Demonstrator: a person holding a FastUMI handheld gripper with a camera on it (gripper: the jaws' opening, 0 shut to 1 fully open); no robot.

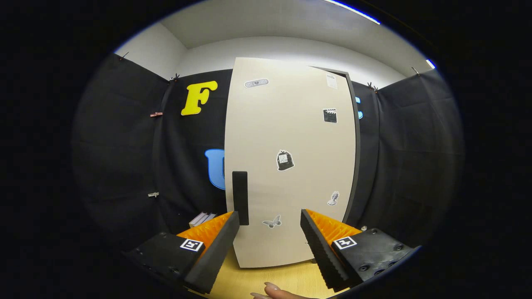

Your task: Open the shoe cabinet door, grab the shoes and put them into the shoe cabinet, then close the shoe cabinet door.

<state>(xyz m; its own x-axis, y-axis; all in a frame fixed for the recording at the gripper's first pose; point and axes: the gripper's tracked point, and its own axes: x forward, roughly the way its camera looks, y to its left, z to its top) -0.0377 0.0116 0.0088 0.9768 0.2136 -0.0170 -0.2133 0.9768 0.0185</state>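
Observation:
The shoe cabinet [291, 137] stands upright just ahead of my fingers, its pale door shut and dotted with several small stickers. A dark vertical handle [240, 197] runs along the door's left edge, right above the tip of my left finger [216, 249]. My gripper [270, 218] is open, with nothing between the fingers; the lower door shows through the gap. The right finger [322, 245] points at the door's lower right part.
The cabinet stands on a light wooden surface [270, 282]. A person's fingertips [276, 292] show below the gripper. A small stack of flat pale items [202, 218] lies left of the cabinet behind the left finger. Black cloth walls close in on both sides.

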